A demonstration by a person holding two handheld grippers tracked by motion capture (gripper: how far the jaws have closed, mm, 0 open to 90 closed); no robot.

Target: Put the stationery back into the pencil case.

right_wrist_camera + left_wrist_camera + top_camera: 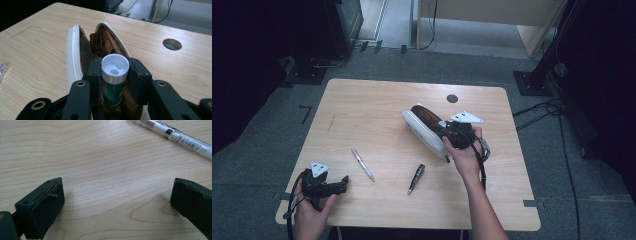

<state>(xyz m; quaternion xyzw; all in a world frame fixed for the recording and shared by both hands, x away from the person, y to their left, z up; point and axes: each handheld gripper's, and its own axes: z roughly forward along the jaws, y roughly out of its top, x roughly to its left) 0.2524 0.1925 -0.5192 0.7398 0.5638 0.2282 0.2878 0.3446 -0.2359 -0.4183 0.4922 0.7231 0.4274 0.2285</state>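
A white pencil case (424, 131) lies unzipped near the middle of the table, its brown lining showing. My right gripper (451, 132) hovers at its near end. In the right gripper view, the jaws (115, 67) are shut on a green glue stick (113, 87) with a white cap, held upright just over the case's mouth (75, 52). My left gripper (343, 181) rests low at the table's front left, and its jaws (117, 195) stand wide open over bare wood with nothing between them.
A clear-barrelled pen (363, 164) lies on the wood right of the left gripper, and appears as the pen (175, 136) beyond its jaws. A short dark pen (416, 178) lies in front of the case. A round cable hole (452, 98) sits near the far edge.
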